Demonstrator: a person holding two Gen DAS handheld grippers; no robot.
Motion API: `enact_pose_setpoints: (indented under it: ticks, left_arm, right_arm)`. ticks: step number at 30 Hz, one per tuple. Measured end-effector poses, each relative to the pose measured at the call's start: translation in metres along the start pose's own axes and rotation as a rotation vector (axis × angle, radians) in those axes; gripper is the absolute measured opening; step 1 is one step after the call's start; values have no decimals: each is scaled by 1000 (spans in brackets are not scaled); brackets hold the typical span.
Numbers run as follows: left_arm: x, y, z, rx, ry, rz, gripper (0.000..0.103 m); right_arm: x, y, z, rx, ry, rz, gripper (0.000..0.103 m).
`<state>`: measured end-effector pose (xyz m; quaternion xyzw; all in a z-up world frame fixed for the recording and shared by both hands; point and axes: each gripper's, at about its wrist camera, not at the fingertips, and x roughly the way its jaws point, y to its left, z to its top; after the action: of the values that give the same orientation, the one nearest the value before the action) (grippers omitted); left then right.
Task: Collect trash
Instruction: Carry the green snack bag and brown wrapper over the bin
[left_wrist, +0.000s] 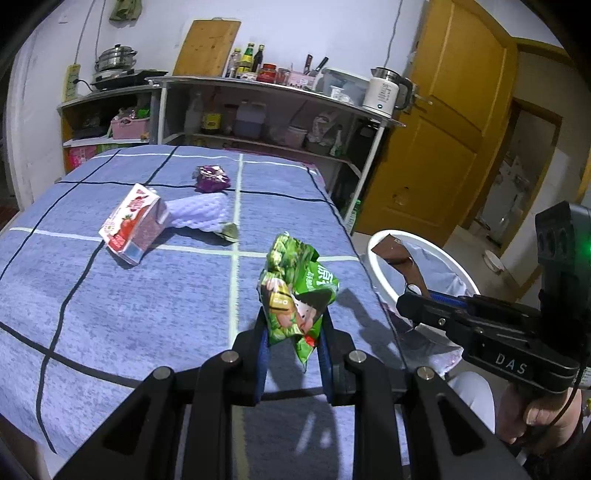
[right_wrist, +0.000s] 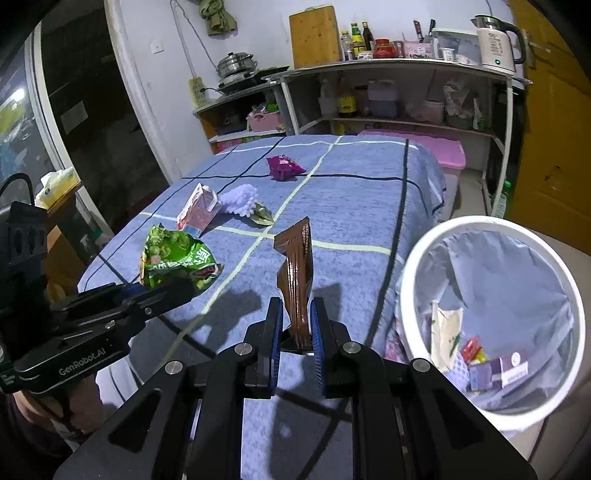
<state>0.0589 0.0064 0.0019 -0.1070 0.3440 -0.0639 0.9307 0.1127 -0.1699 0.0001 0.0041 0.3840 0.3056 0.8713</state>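
My left gripper (left_wrist: 291, 332) is shut on a green snack bag (left_wrist: 295, 291) and holds it above the blue checked table (left_wrist: 110, 314). The bag also shows in the right wrist view (right_wrist: 173, 258). My right gripper (right_wrist: 297, 325) is shut on a brown wrapper (right_wrist: 297, 269), held upright near the table's right edge, left of the white bin (right_wrist: 410, 295). The bin (left_wrist: 373, 254) holds several pieces of trash. On the table lie a red and white carton (left_wrist: 131, 225), a white foam net (left_wrist: 201, 212), a purple wrapper (left_wrist: 210, 179) and a small olive wrapper (left_wrist: 229, 232).
Metal shelves (left_wrist: 266, 122) with bottles, a kettle and pots stand behind the table. A yellow wooden door (left_wrist: 443, 122) is at the right. A pink lidded box (right_wrist: 439, 151) sits on the floor beyond the table. A side table with a tissue pack (right_wrist: 55, 184) is at the left.
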Motion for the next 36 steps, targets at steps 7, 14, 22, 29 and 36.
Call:
enact_pose_setpoints:
  ticks: [7, 14, 22, 29, 36]
  left_arm:
    - [3, -20, -2, 29, 15, -26, 24]
    - [8, -36, 0, 58, 27, -43, 24]
    - [18, -53, 7, 93, 38, -74, 24]
    - [33, -72, 14, 121, 49, -111, 24]
    - [53, -89, 20, 150, 73, -151, 24]
  right_arm:
    - [-19, -15, -11, 38, -20, -19, 16]
    - [-29, -31, -17, 73, -35, -41, 16]
    - [-40, -52, -21, 113, -55, -71, 16]
    - [-49, -75, -24, 155, -65, -114, 16]
    - [-51, -98, -28, 201, -56, -153, 16]
